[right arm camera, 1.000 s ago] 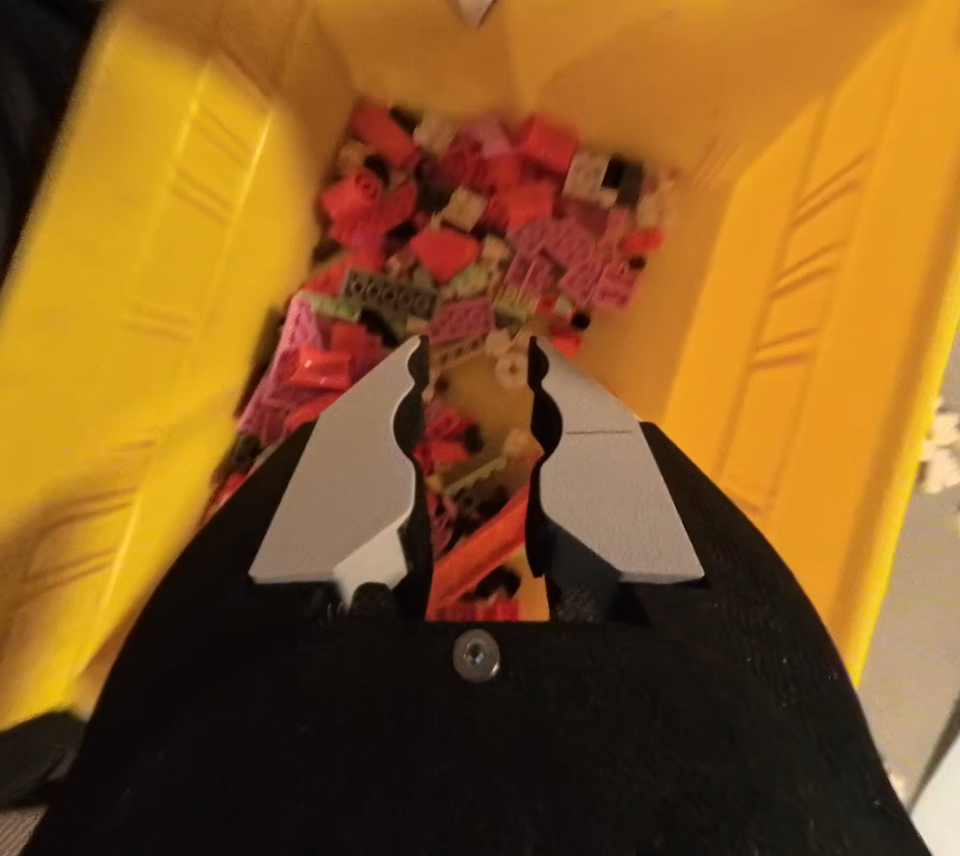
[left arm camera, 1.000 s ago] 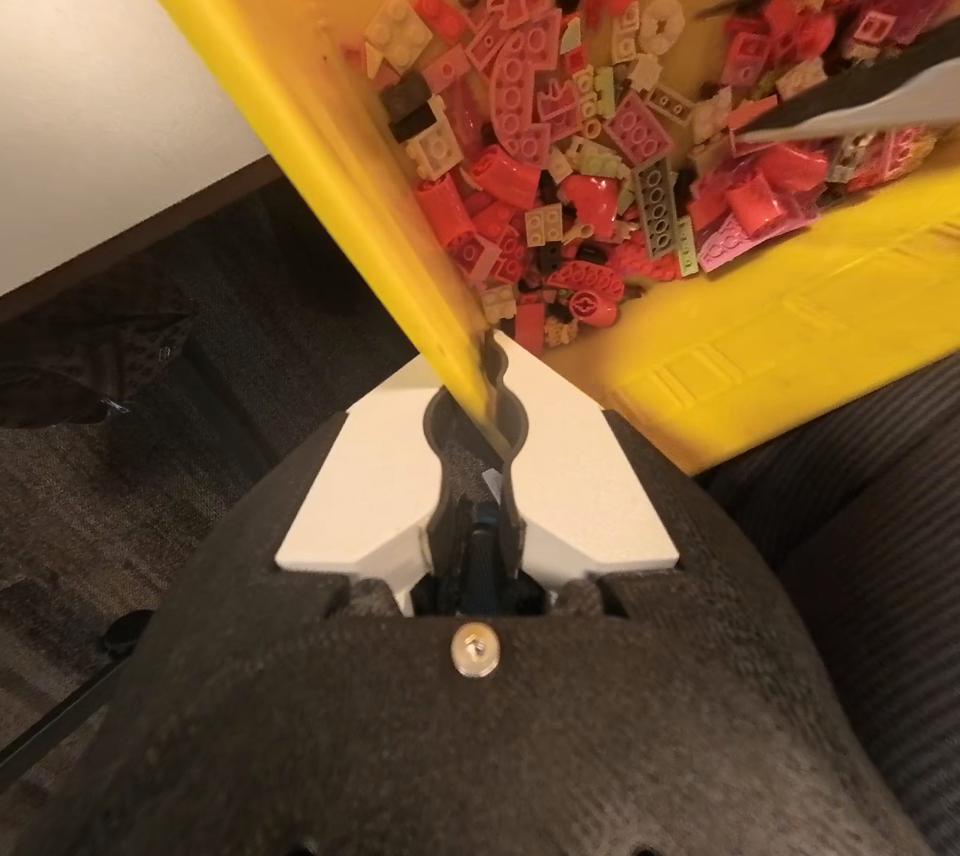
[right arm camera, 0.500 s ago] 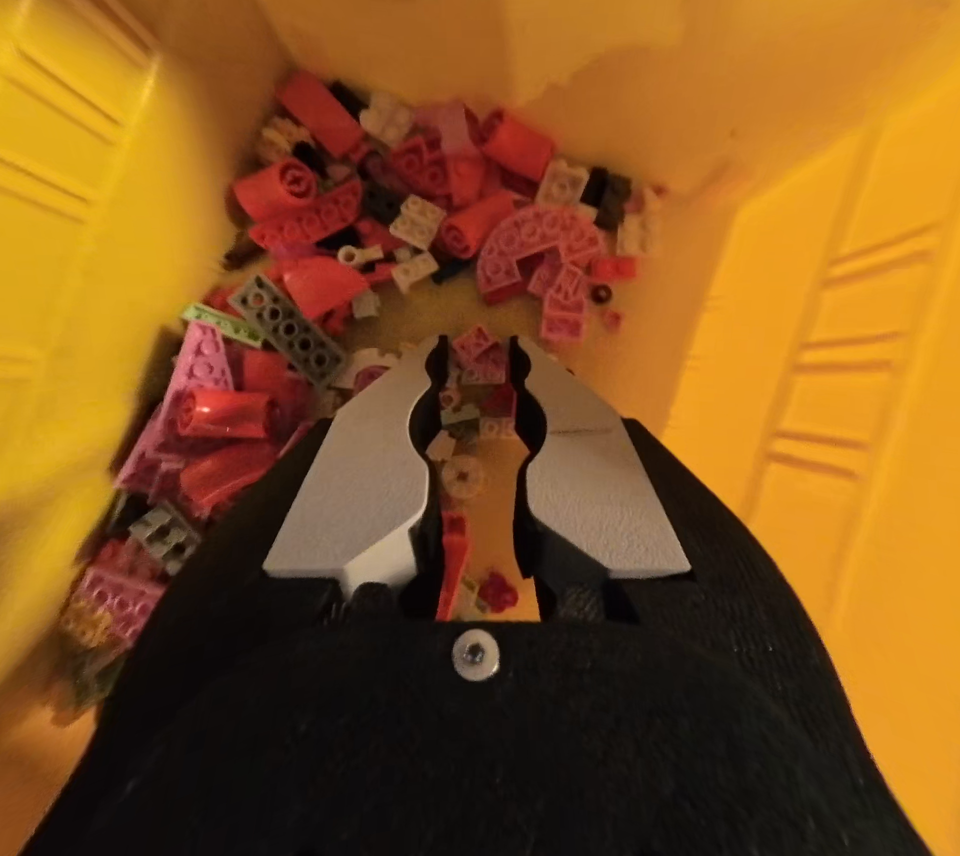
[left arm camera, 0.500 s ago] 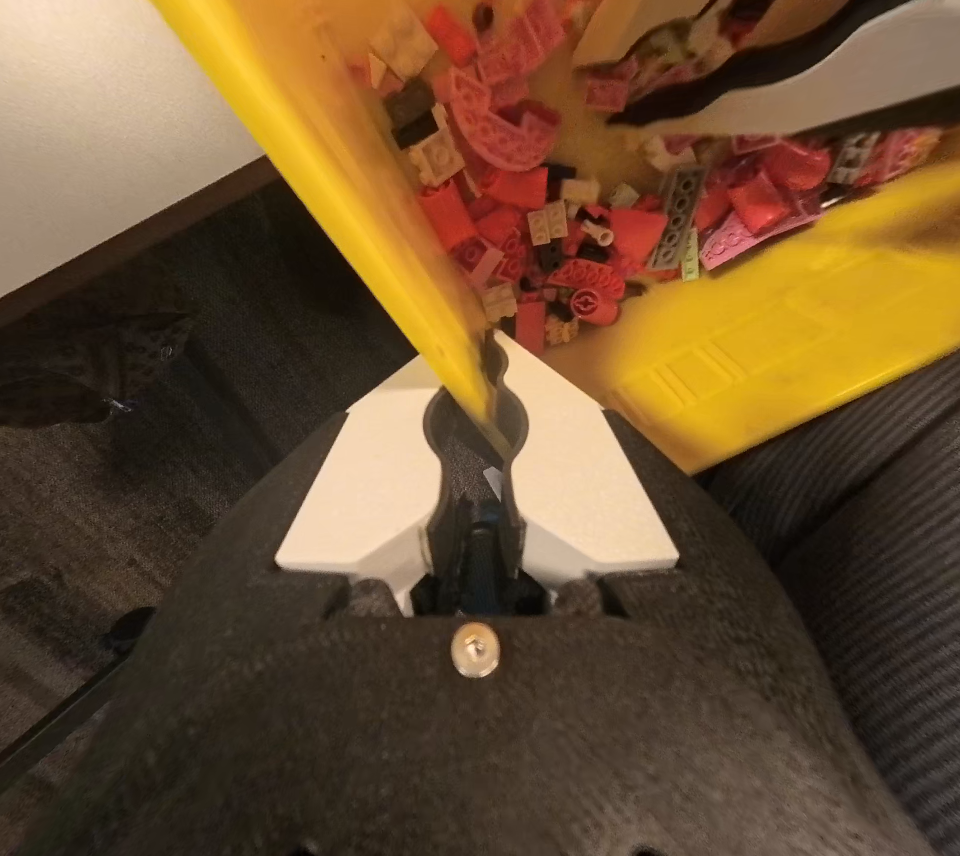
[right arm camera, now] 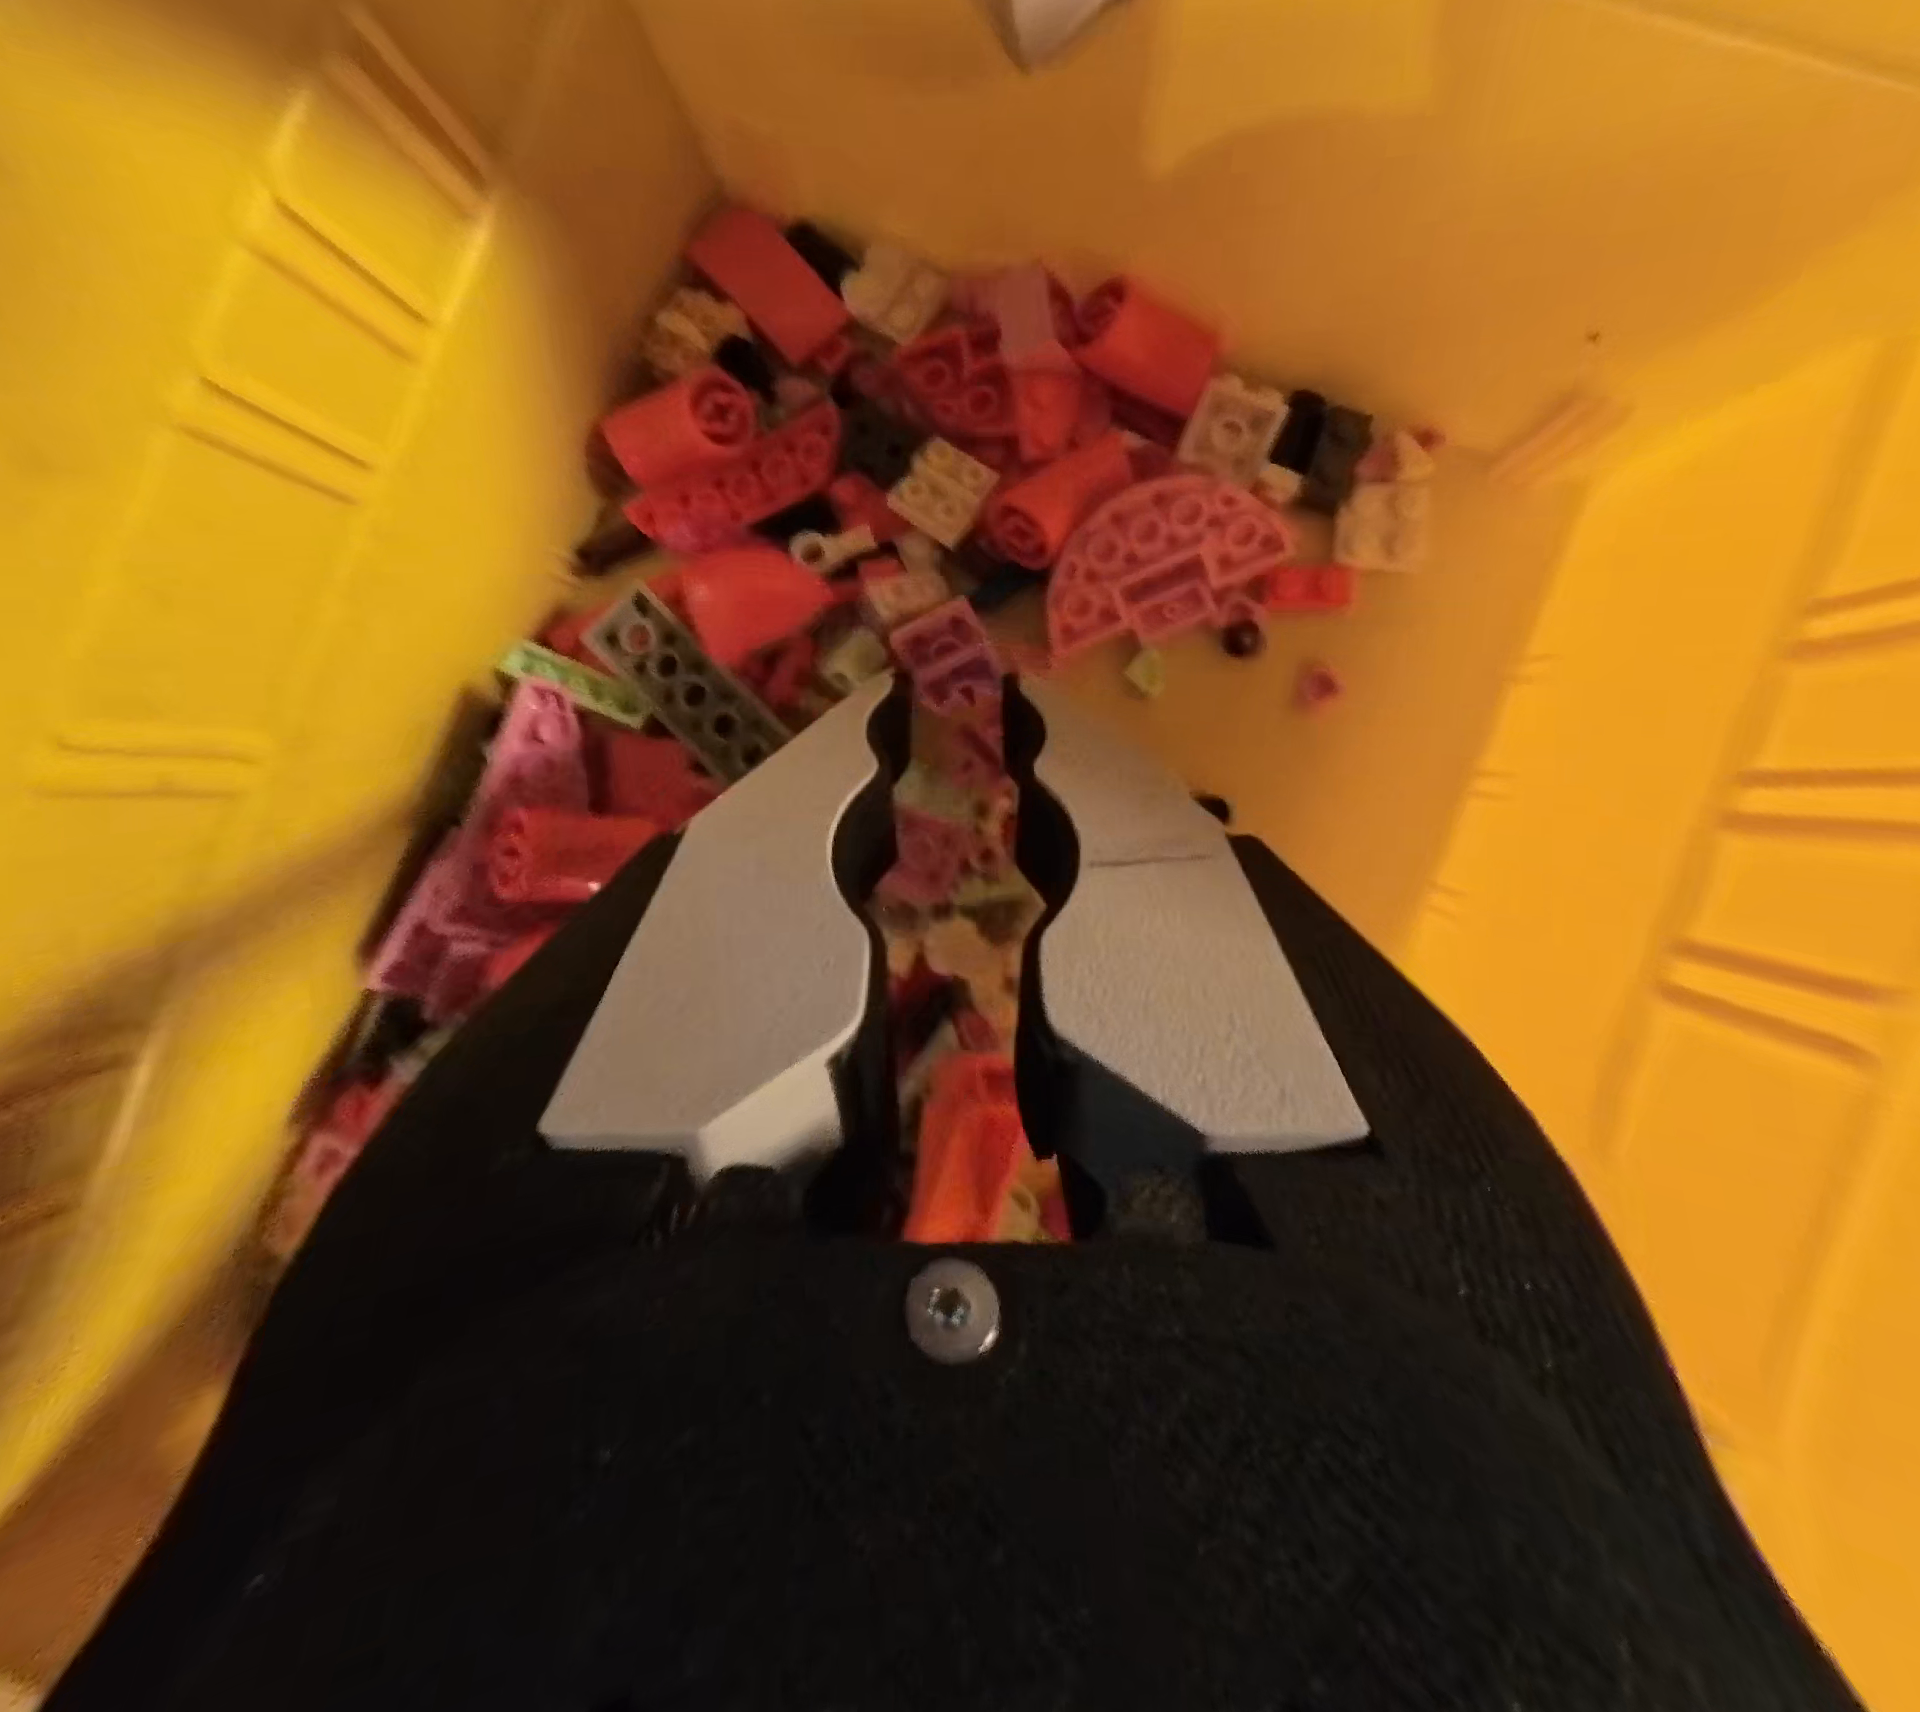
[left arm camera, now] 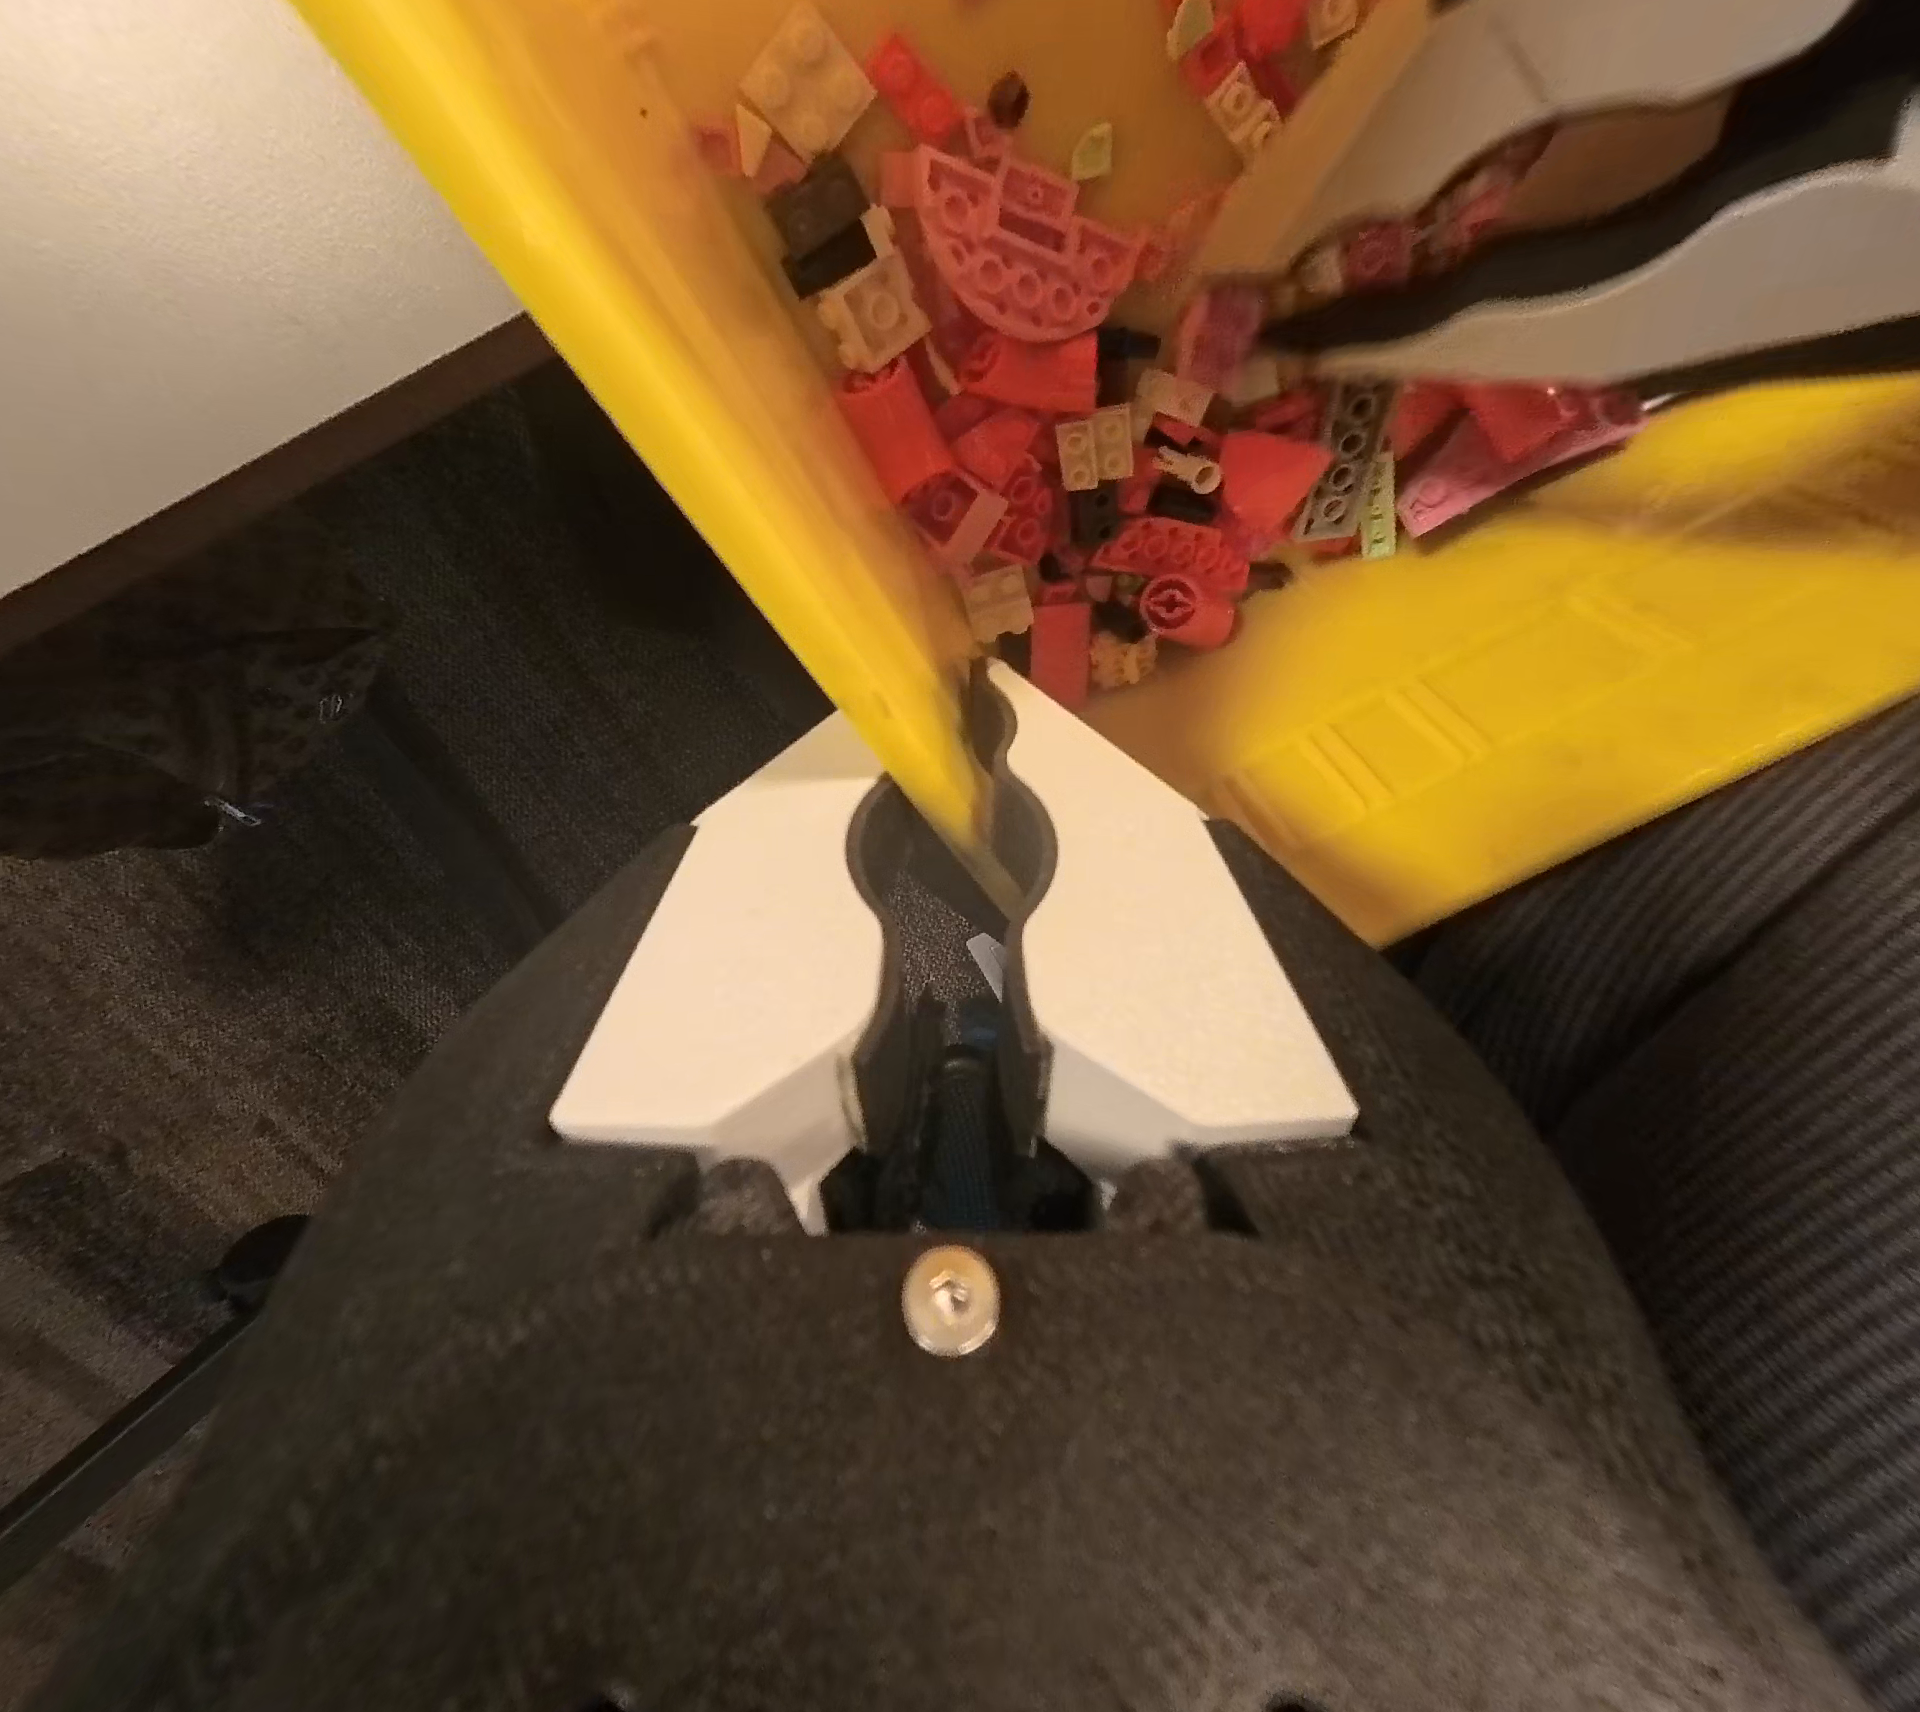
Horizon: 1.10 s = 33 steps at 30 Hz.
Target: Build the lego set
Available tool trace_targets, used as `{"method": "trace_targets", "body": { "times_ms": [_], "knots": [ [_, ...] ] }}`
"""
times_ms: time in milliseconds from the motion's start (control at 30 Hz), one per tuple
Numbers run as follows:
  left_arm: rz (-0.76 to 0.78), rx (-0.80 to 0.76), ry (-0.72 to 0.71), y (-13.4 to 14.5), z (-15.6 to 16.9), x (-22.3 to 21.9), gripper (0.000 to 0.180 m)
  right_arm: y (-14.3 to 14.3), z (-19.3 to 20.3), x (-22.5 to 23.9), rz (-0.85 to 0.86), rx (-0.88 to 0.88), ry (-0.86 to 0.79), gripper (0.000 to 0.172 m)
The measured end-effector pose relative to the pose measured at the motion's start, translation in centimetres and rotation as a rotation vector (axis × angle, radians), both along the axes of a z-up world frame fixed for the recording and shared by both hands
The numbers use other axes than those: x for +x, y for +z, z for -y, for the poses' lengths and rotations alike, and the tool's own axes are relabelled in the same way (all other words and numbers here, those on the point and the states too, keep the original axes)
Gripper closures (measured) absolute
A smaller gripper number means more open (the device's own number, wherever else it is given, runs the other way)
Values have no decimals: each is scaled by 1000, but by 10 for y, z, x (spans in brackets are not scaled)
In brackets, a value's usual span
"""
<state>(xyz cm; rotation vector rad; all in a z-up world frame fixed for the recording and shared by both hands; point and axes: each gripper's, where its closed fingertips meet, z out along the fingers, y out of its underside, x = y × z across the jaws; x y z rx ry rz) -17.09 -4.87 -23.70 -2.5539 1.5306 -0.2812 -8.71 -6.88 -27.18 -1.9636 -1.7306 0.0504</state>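
Left tongs (left arm camera: 966, 727) are clamped on the wall of a yellow plastic bin (left arm camera: 644, 291). The rim runs from the upper left of the left wrist view down to the centre and goes right in btwn the two white fingers (left arm camera: 1132, 841), pads pressed on it from both sides. In the right wrist view a white fingertip of those same tongs pokes over the bin's far wall at top centre.

Inside the bin there's a heap of toy bricks (left arm camera: 1049, 467), mostly red and pink w/ some cream, black and grey ones. A big pink half-round plate (right arm camera: 1174, 561) sits right of centre in the right wrist view, a grey plate w/ holes (right arm camera: 686, 675) lies left of centre, and a pale green strip is just beside it.

Right tongs (right arm camera: 951, 696) are deep in the bin, pointing down at the pile. Jaws are nearly together w/ a narrow gap, and a small pink-purple brick (right arm camera: 945, 649) sits right at the tips, looks pinched btwn them, tho it's a bit blurry. In the left wrist view these tongs come in from the upper right, tips down in the bricks.

Outside the bin, dark carpet (left arm camera: 312, 831) fills the lower left of the left wrist view, w/ a white wall (left arm camera: 156, 156) above it and dark ribbed fabric at lower right.
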Motion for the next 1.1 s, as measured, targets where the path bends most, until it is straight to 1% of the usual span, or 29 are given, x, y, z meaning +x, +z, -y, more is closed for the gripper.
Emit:
{"method": "trace_targets", "body": {
  "times_ms": [67, 100, 133, 167, 200, 267, 367, 500, 533, 733, 833, 933, 1100],
  "knots": [
    [1, 0, -1, -1, 1, 0, 174, 0, -1, 20, 111, -3, -41, 156],
    [-1, 1, -2, -1, 0, 0, 174, 2, 0, 26, 141, -10, -57, 156],
    [-1, 1, -2, -1, 0, 0, 174, 7, -1, 27, 136, 1, -62, 154],
    [-1, 2, -2, -1, -1, 0, 174, 13, -2, 22, 91, 14, -58, 154],
    [0, 2, -2, -1, 0, 0, 174, 18, 0, 12, 16, 5, -46, 157],
    [0, 2, -2, 0, 0, 0, 174, 23, 8, -8, -115, -56, -23, 165],
    [-2, 2, -3, -1, 0, 0, 174, 15, 10, -18, -142, -78, 13, 172],
    [-4, 3, -5, 0, 0, 0, 174, -6, 10, -18, -80, -87, 63, 172],
    [-5, 3, -6, 0, -1, 1, 174, -8, 11, -19, -78, -90, 72, 168],
    [-7, 5, -6, -1, 1, 2, 174, -13, 10, -21, -61, -82, 129, 153],
    [-7, 5, -7, -1, 1, 3, 174, -15, 13, -24, -78, -114, 150, 152],
    [-8, 5, -7, -1, 2, 4, 174, -16, 12, -26, -81, -106, 162, 156],
    [-10, 4, -7, -2, 3, 6, 174, -20, 15, -28, -26, -63, 232, 156]
  ]
}}
